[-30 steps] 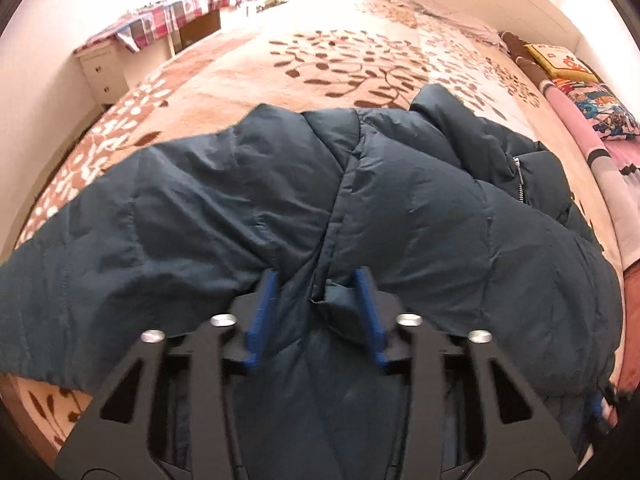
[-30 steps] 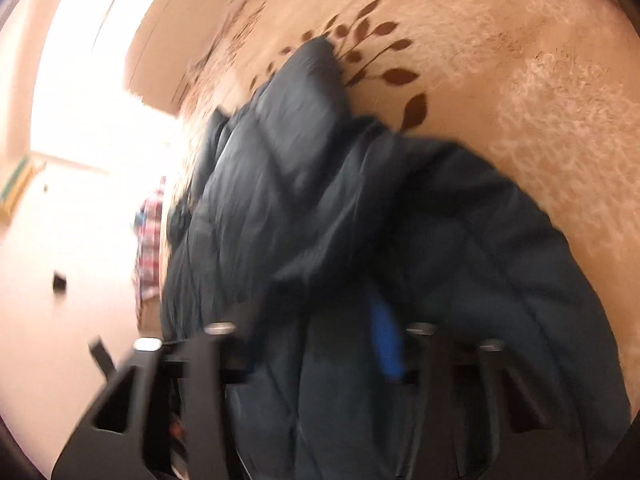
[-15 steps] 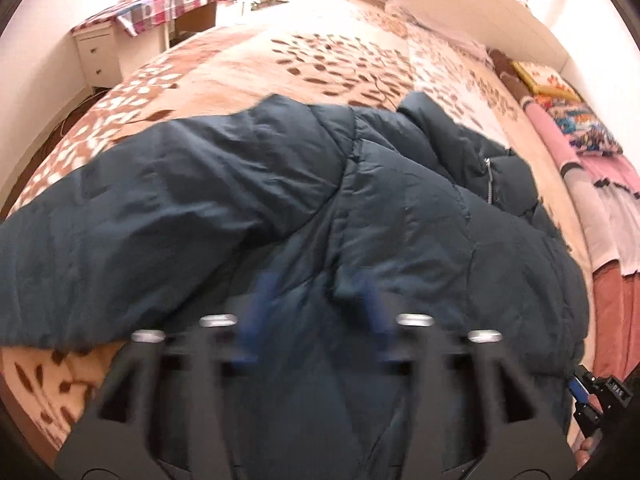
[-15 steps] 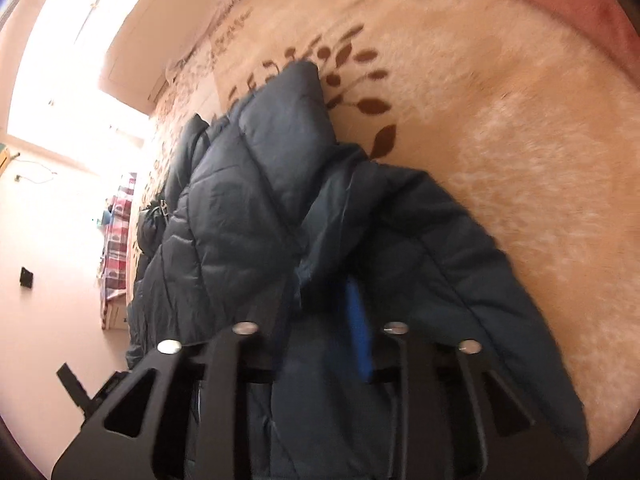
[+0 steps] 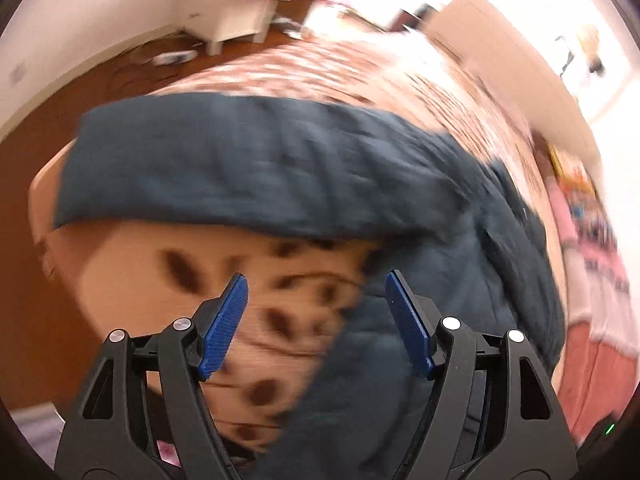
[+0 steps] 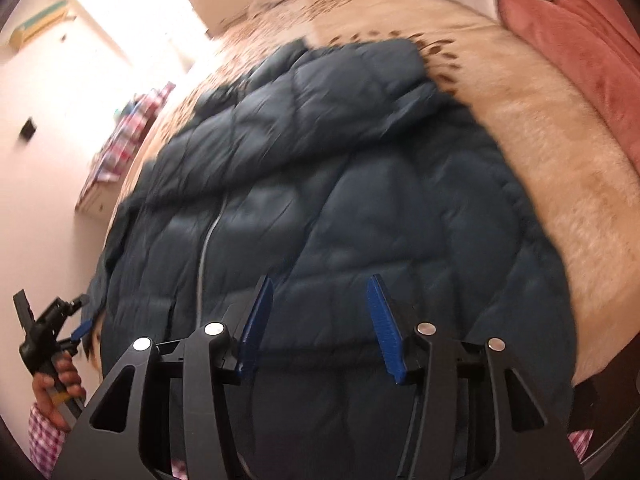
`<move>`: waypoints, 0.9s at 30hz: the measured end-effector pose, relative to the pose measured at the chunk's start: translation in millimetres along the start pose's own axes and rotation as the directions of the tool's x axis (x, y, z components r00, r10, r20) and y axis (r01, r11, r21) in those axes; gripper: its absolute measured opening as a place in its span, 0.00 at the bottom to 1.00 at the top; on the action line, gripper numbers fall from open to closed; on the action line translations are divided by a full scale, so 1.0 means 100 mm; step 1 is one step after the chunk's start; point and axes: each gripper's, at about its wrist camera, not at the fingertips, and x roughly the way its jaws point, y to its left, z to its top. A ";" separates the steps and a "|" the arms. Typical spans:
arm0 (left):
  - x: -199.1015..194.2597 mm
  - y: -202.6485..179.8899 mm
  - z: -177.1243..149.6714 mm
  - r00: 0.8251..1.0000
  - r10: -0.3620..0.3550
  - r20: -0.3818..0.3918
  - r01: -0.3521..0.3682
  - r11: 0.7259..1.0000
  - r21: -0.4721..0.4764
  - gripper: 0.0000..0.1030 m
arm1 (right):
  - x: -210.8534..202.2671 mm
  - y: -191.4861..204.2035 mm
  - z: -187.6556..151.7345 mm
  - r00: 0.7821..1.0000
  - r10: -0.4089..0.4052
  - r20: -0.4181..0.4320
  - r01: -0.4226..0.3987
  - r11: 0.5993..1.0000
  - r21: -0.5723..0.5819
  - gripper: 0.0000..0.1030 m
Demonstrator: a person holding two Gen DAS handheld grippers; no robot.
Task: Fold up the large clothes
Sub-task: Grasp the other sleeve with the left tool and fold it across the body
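Two spread empty claws, left claw (image 5: 316, 284), right claw (image 6: 320, 286), dark quilted jacket (image 6: 320, 184) crumpled on bedspread (image 6: 560, 160)

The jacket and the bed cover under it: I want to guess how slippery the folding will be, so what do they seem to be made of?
The jacket looks like a padded, quilted coat with a smooth synthetic shell, perhaps nylon: stitched puffy panels carry a faint sheen. The bed cover looks like plush fleece, matte and fuzzy in the right wrist view. Blur leaves both uncertain.

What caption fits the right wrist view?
Right gripper, jaws open, above a dark quilted jacket spread on the bed.
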 end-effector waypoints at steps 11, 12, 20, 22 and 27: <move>0.18 1.13 0.23 0.999 -0.022 0.048 0.041 0.893 -0.448 0.68 | 0.00 0.47 -0.10 1.000 0.004 -0.018 -0.006 0.993 -0.117 0.49; 0.22 1.18 0.24 0.998 -0.026 0.051 0.048 0.878 -0.477 0.68 | -0.01 0.49 -0.12 1.000 0.000 -0.018 -0.002 0.992 -0.124 0.49; 0.40 1.25 0.36 0.994 -0.037 0.100 0.087 0.823 -0.561 0.58 | -0.01 0.49 -0.12 1.000 -0.030 -0.005 0.029 0.991 -0.133 0.49; 0.40 1.24 0.39 0.995 0.002 0.104 0.055 0.836 -0.547 0.35 | -0.01 0.47 -0.11 1.000 -0.029 -0.006 0.028 0.992 -0.124 0.49; 0.32 1.23 0.44 0.989 0.033 0.145 0.046 0.860 -0.508 0.08 | -0.01 0.41 -0.11 1.000 -0.028 -0.009 0.027 0.994 -0.106 0.49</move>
